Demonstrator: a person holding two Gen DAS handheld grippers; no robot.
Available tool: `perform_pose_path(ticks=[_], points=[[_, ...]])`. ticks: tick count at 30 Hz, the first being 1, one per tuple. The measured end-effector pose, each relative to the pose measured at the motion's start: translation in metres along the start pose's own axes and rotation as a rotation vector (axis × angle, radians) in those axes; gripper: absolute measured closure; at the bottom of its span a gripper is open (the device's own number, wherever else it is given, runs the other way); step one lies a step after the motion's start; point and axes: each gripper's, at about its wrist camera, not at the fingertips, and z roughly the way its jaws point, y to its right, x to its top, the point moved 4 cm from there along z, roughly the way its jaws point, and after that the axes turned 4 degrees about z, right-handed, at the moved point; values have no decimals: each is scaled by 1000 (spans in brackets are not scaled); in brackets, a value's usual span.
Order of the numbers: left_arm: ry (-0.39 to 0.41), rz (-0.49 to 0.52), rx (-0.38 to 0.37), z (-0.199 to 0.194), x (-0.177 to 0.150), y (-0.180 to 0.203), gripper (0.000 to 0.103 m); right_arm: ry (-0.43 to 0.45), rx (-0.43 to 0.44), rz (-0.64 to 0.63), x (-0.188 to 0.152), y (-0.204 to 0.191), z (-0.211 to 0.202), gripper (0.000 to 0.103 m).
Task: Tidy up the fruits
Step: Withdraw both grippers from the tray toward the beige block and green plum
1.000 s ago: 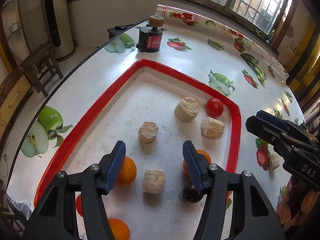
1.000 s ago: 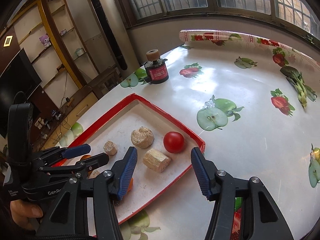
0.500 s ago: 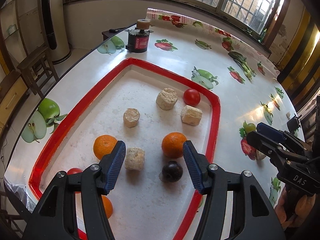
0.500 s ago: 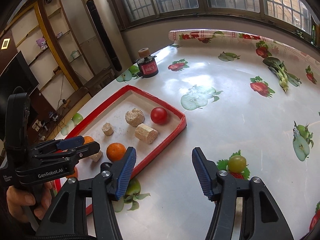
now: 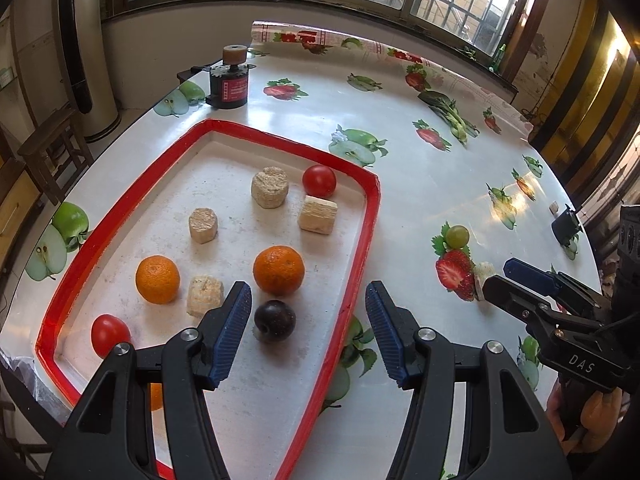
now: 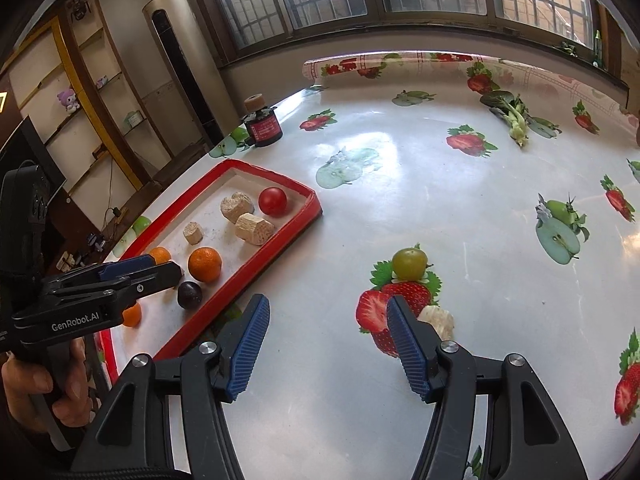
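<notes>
Black-red cylinder device point(image 5: 228, 85) at table edge; tall AC unit point(image 6: 182, 64), wood stool point(image 5: 52, 152) behind.

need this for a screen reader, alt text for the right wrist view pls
The open right gripper hovers over a fruit-print table, with a green grape and a pale chunk just ahead. To the left, a red-rimmed tray holds oranges, a tomato, a dark plum and more chunks, beside the left gripper.
</notes>
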Motion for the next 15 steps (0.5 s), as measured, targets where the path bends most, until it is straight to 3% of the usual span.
perform_pose_path(ticks=[15], points=[[-9,38,-17,-1,-3,24,45,6,-37,49,-15,31,-15,37]])
